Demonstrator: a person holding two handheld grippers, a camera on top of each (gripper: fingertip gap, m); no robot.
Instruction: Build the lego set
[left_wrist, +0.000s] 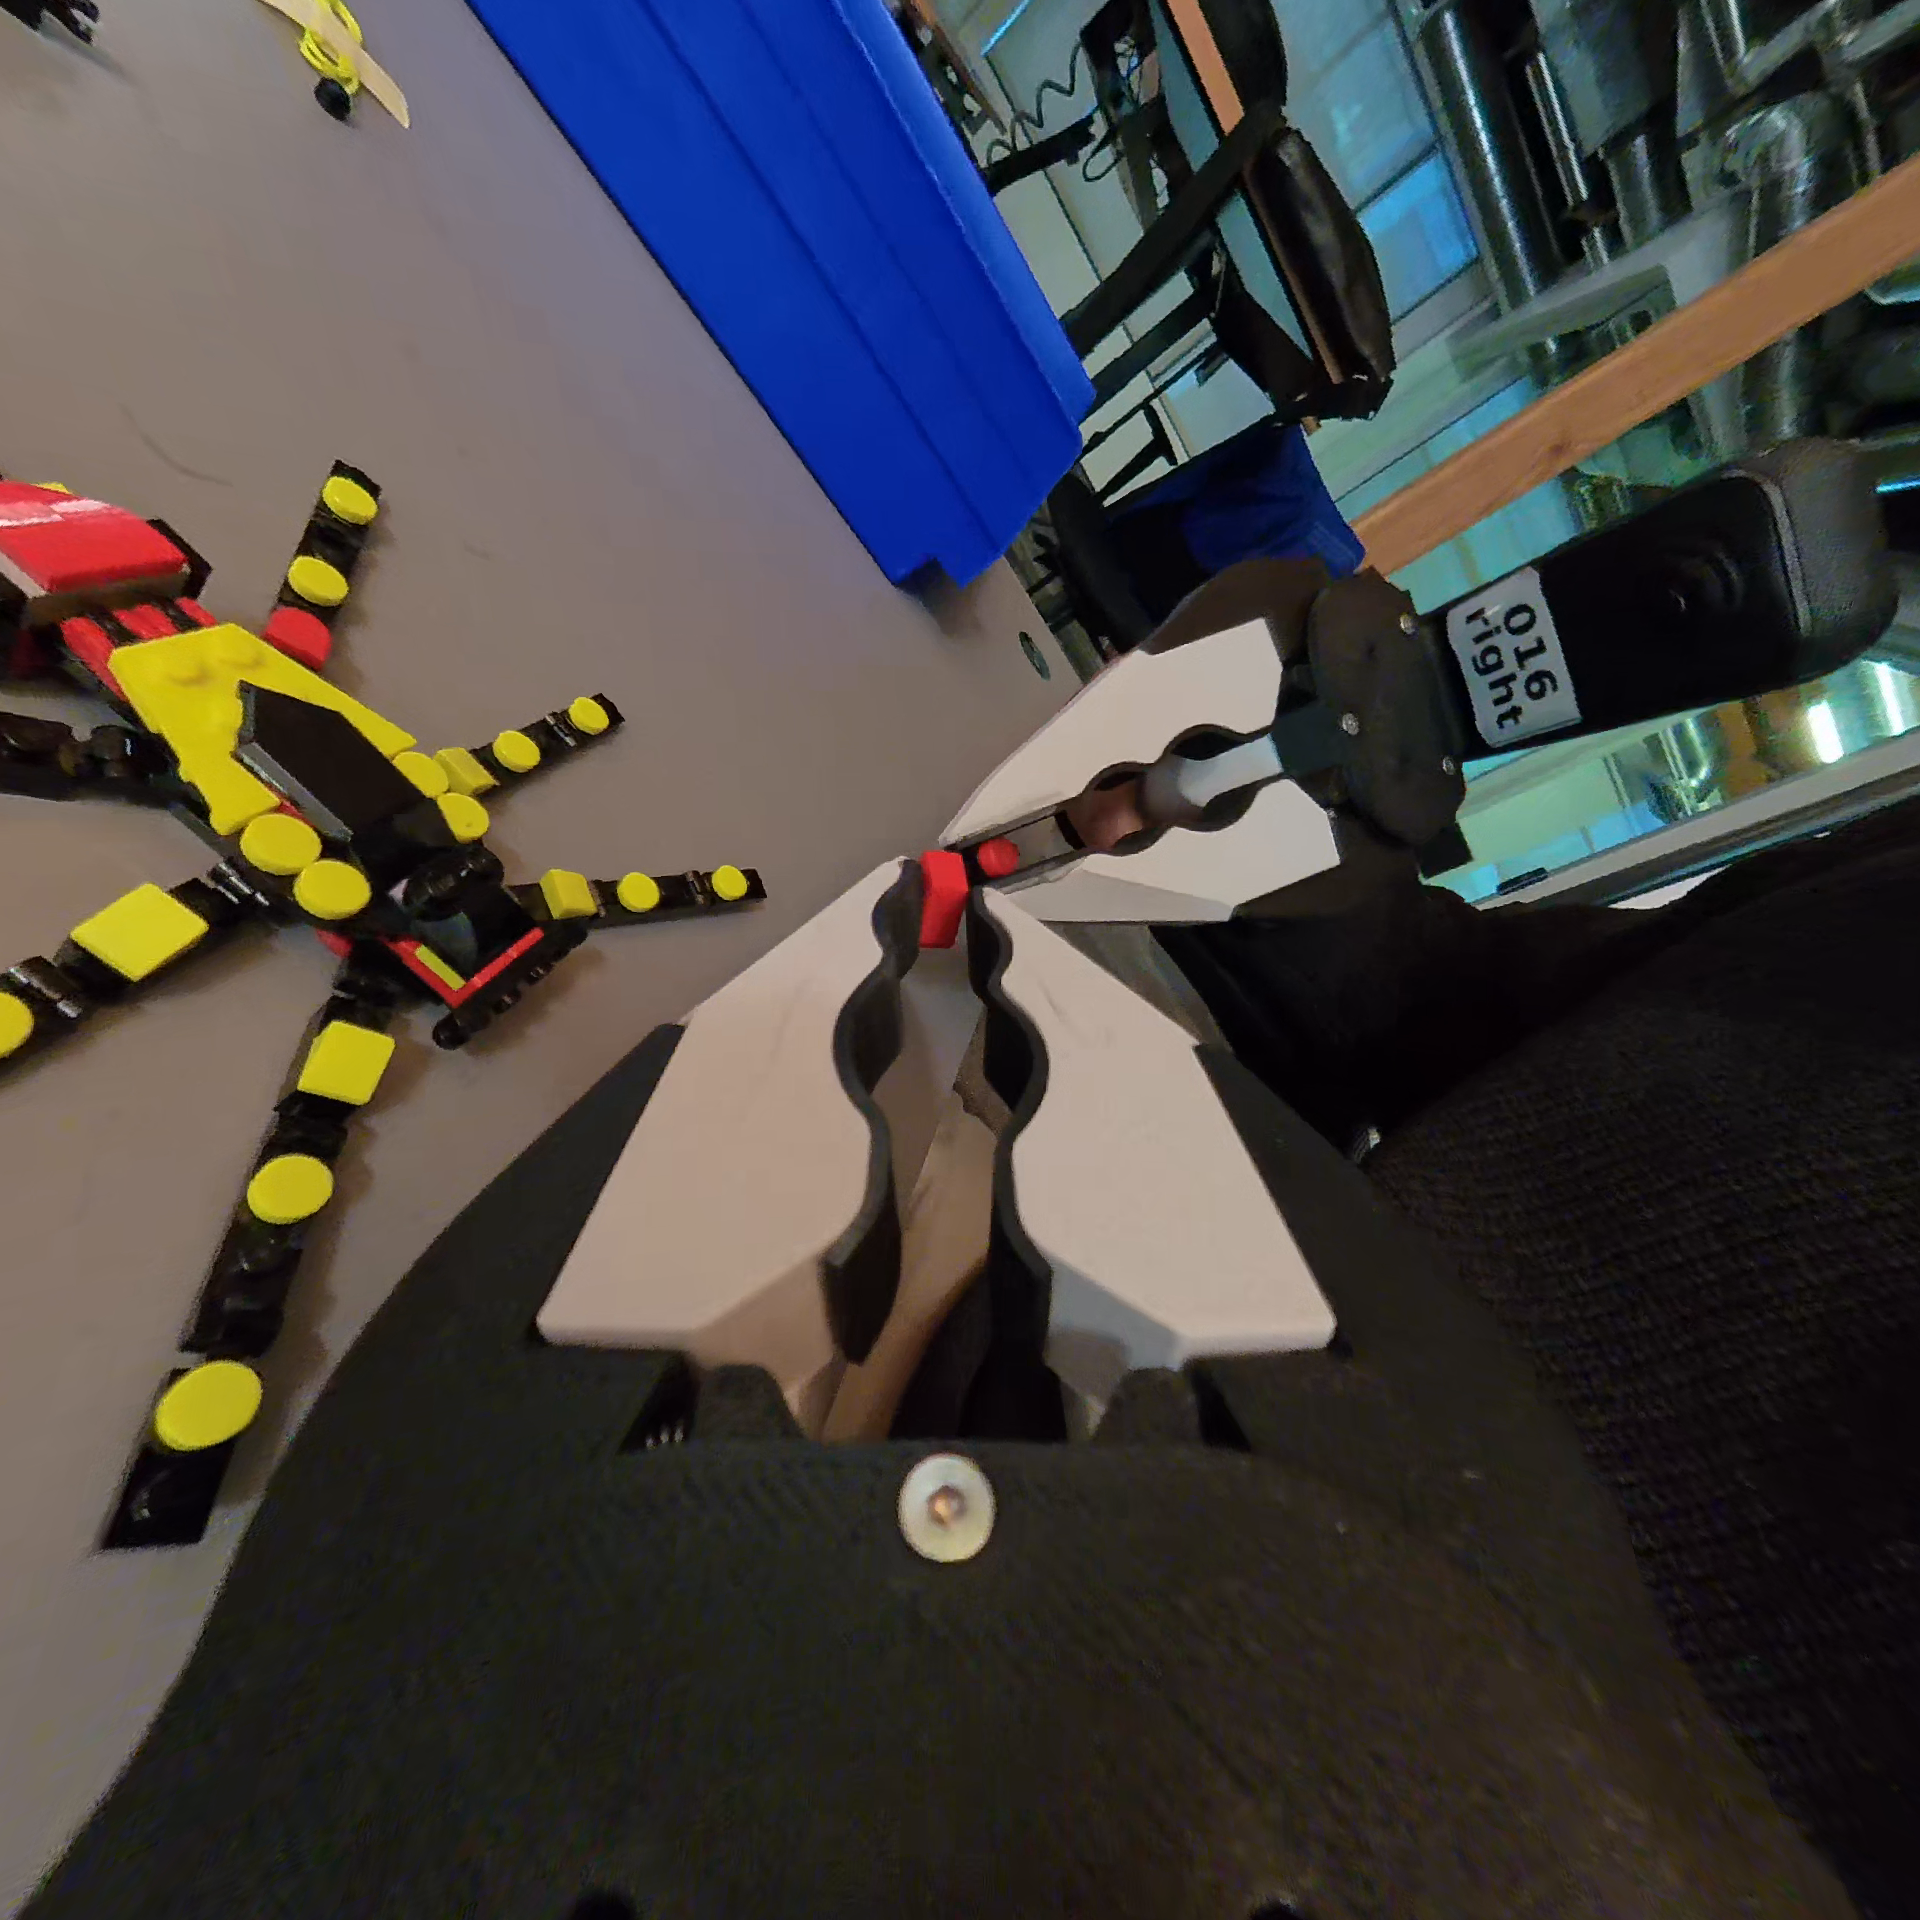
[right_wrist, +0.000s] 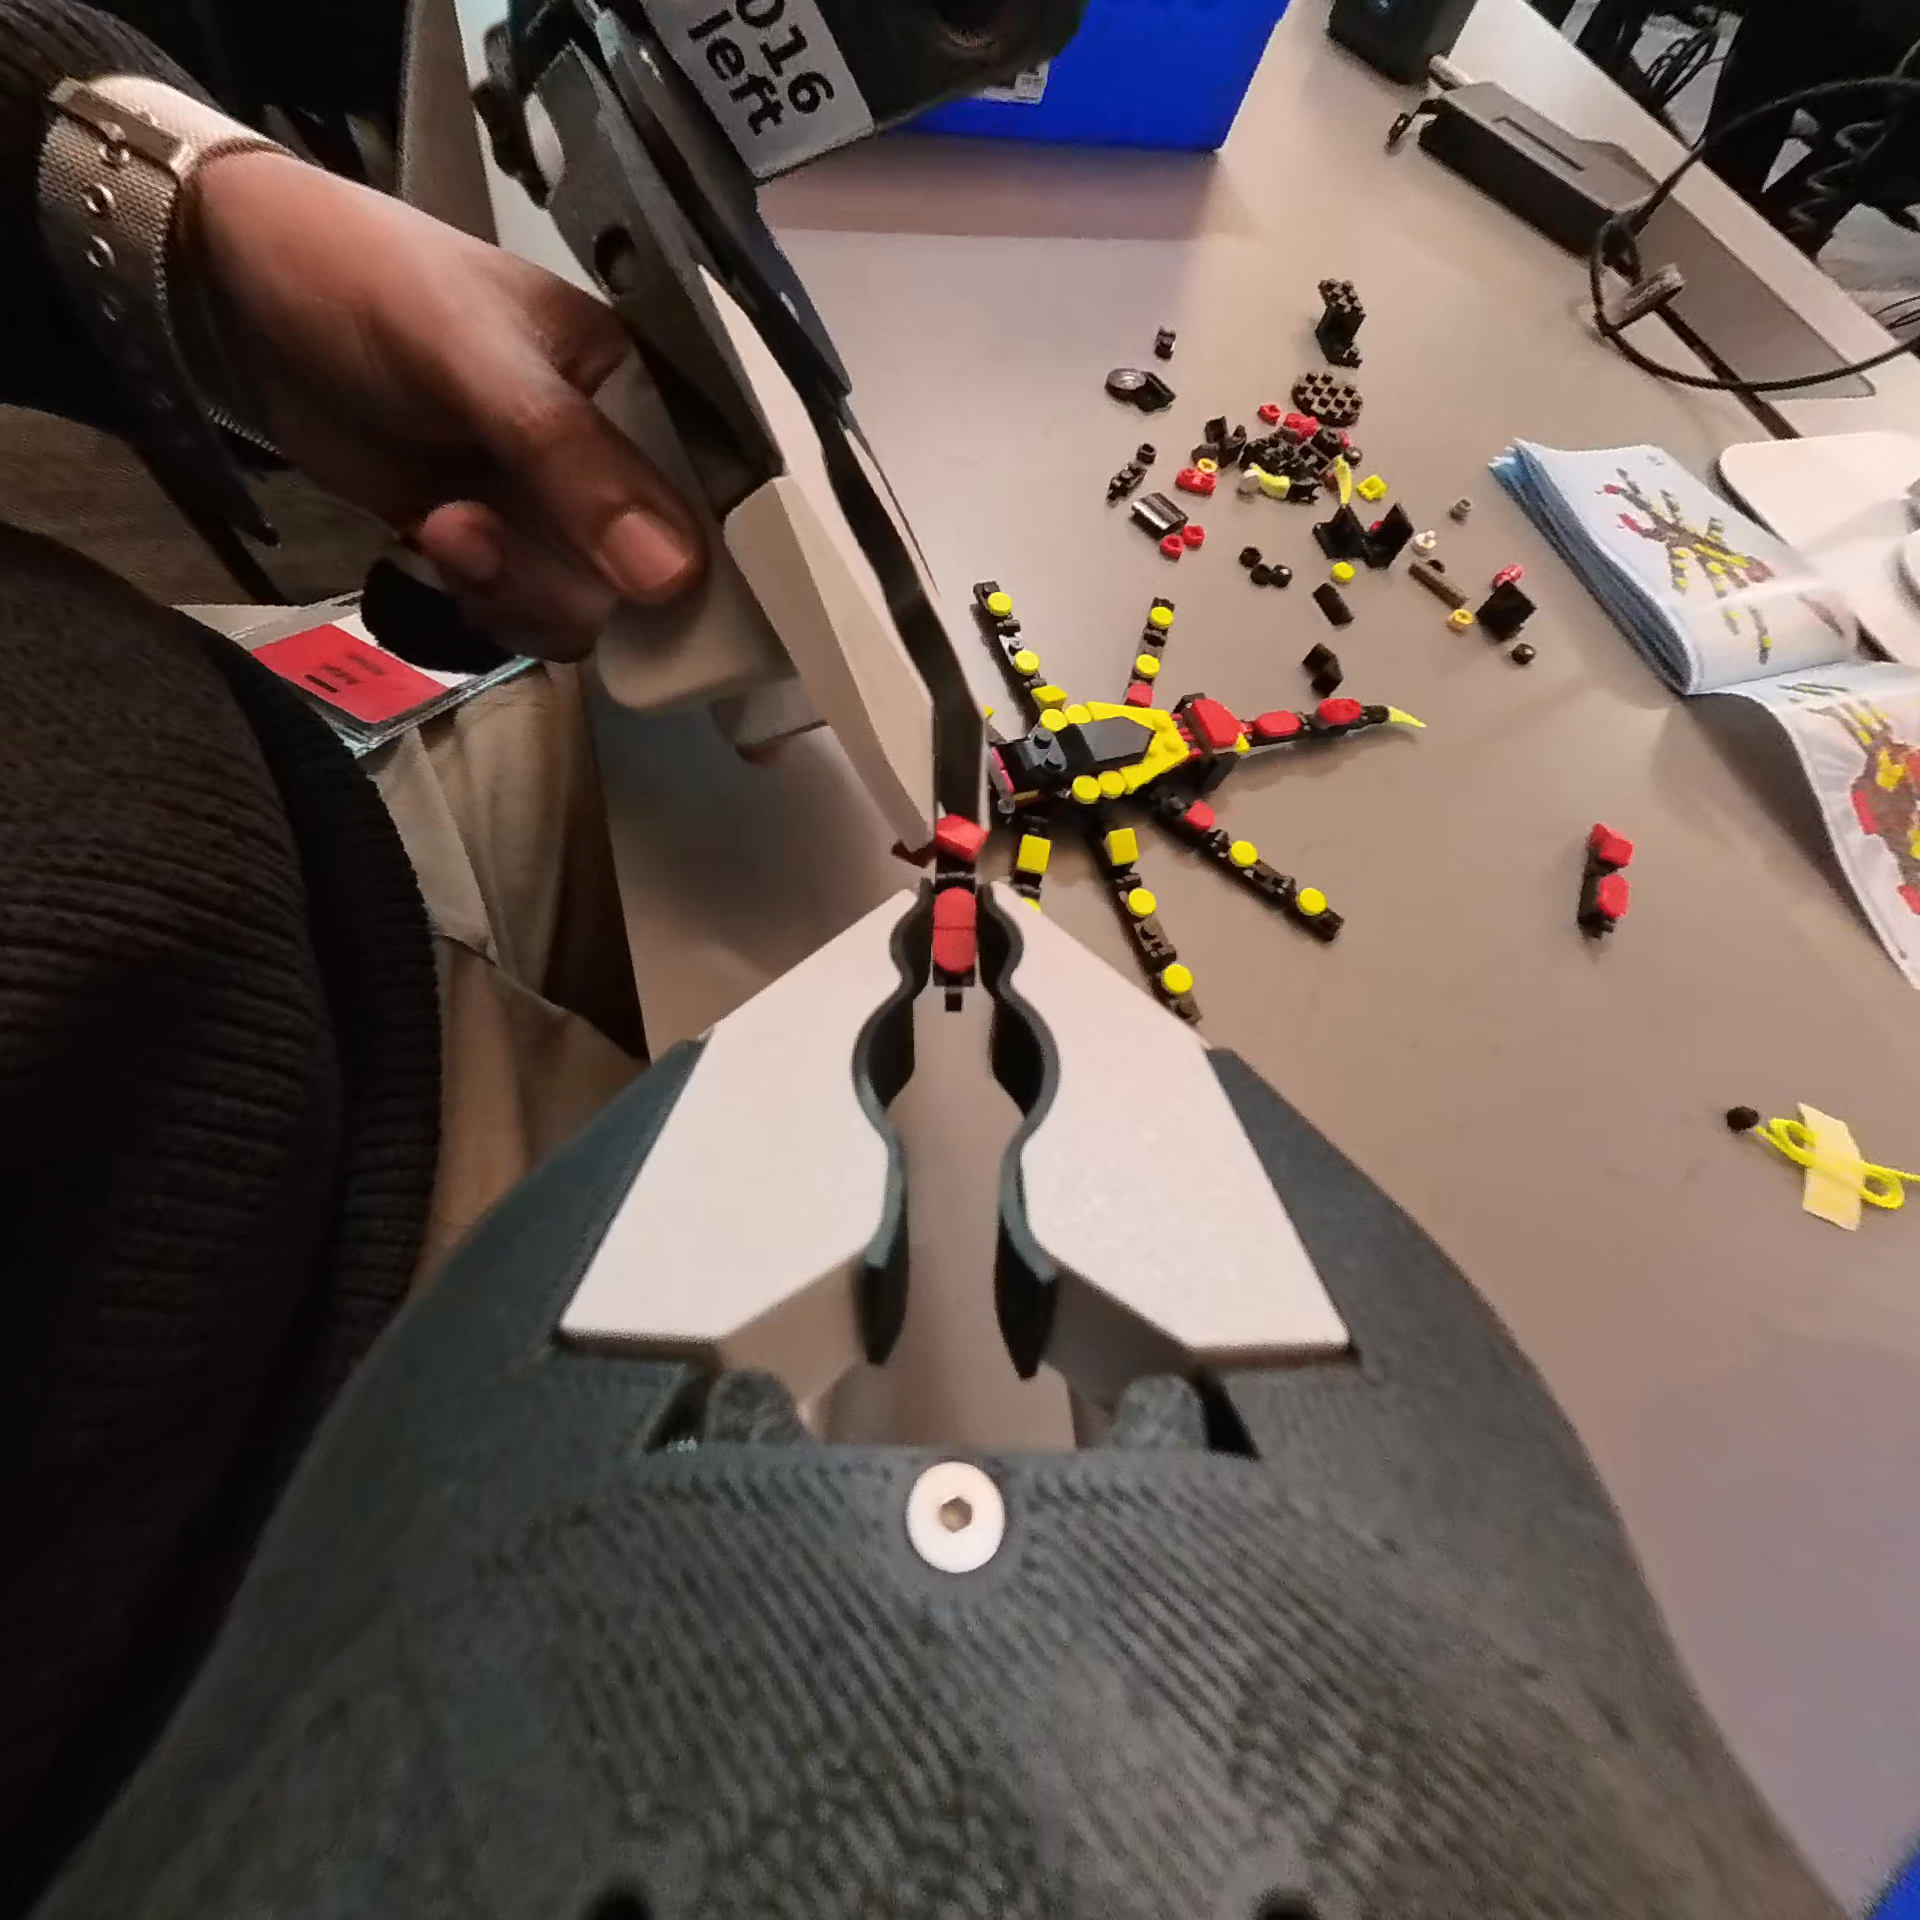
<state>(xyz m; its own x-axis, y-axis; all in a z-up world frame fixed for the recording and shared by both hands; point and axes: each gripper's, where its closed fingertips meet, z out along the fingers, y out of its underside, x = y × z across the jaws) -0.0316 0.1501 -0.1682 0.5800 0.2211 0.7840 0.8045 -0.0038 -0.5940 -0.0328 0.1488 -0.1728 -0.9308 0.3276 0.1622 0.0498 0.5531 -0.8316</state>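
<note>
Held piece: a small red-and-black lego segment (right_wrist: 954, 928) is sitting at the centre of the right wrist view, pinched between the fingertips of the right gripper (right_wrist: 953, 914), its jaws closing on it.
Second piece: a red lego block (left_wrist: 943, 896) is being clamped at the tip of the left gripper (left_wrist: 940, 914), centre of the left wrist view; the two pieces are meeting end to end, above the table edge.
Hand: a person's hand (right_wrist: 416, 416) is wrapping the left gripper's handle at upper left of the right wrist view.
Main model: one lego spider (right_wrist: 1122, 769), black with yellow round and square tiles and red tiles along its tail, is lying flat just right of centre; six legs are showing in the right wrist view.
Loose parts: a scatter of black, red and yellow pieces (right_wrist: 1288, 468) is lying beyond it, upper centre; one red-and-black segment (right_wrist: 1605, 878) is lying apart at right.
Booklet: one open instruction booklet (right_wrist: 1683, 571) is lying at the right edge.
Yellow string: one loop on a pale strip (right_wrist: 1834, 1169) is lying at lower right.
Surface: a plain grey table (right_wrist: 1403, 1247) is carrying everything.
Room: one blue bin (left_wrist: 831, 260) is standing at the top of the left wrist view; a chair and metal ducting are showing behind.
</note>
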